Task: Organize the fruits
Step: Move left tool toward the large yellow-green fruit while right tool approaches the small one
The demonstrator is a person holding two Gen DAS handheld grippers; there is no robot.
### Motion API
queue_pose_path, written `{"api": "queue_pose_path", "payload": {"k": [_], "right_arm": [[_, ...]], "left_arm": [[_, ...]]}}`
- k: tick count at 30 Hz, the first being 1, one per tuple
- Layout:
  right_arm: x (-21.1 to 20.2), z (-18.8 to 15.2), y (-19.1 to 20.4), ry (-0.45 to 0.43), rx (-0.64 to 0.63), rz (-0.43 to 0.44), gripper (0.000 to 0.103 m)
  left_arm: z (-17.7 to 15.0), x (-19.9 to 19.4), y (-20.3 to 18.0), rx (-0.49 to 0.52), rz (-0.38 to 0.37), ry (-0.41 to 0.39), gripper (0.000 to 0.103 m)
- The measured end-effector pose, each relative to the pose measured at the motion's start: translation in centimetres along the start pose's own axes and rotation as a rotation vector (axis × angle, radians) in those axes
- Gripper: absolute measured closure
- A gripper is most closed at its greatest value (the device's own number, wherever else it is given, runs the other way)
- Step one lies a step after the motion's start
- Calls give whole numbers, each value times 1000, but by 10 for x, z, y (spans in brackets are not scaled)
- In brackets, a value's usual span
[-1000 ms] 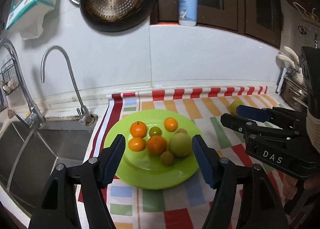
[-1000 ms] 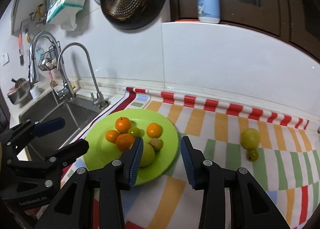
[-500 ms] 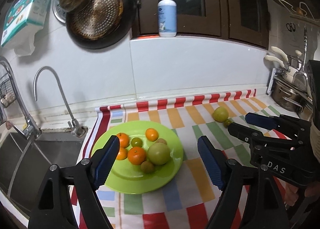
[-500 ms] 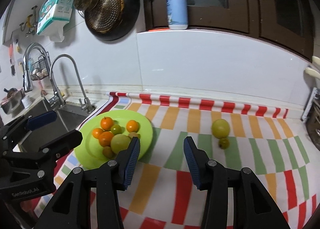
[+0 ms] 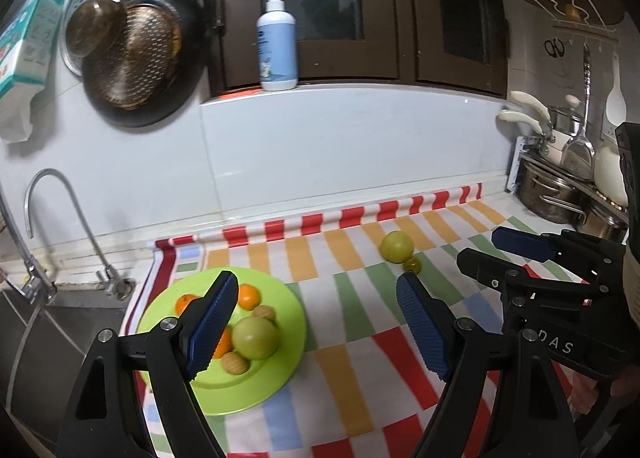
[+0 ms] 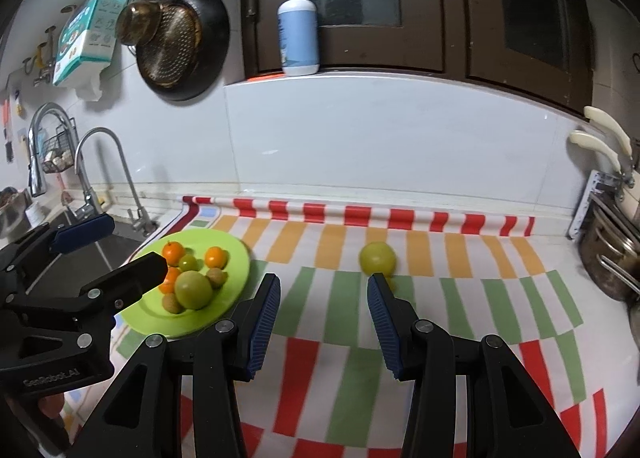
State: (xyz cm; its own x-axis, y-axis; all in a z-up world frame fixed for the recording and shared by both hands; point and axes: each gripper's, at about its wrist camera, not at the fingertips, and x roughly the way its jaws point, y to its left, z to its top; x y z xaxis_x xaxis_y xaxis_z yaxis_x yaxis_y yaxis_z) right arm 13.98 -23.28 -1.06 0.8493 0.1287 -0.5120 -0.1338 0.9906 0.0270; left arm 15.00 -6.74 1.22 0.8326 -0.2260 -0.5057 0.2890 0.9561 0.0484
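Observation:
A lime-green plate [image 5: 276, 374] [image 6: 236, 258] on the striped cloth holds several fruits: oranges, a big green fruit [image 5: 256, 338] [image 6: 194, 290] and small brown ones. A yellow-green fruit [image 5: 396, 246] [image 6: 377, 257] and a small green fruit [image 5: 412, 265] lie on the cloth to the plate's right. My left gripper [image 5: 320, 322] is open and empty above the plate's right side; it also shows in the right wrist view [image 6: 108, 246]. My right gripper [image 6: 322, 322] is open and empty, short of the yellow-green fruit; it also shows in the left wrist view [image 5: 488, 250].
A sink [image 6: 80, 254] with taps [image 5: 60, 217] lies left of the cloth. Steel pots [image 5: 560, 193] stand at the right. Pans [image 6: 180, 41] hang on the wall and a soap bottle [image 6: 298, 29] stands on the ledge.
Both grippers have pulled back and turned right. The plate has slid left in both views and the two loose fruits have come toward the centre. No fruit has moved.

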Motion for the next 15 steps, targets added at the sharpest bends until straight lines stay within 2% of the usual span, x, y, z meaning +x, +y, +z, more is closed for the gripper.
{"api": "queue_pose_path", "payload": {"k": [15], "right_arm": [[17,-2,-44,13,63,-72,56]], "left_arm": [[21,51,-35,79,-92,25,21]]}}
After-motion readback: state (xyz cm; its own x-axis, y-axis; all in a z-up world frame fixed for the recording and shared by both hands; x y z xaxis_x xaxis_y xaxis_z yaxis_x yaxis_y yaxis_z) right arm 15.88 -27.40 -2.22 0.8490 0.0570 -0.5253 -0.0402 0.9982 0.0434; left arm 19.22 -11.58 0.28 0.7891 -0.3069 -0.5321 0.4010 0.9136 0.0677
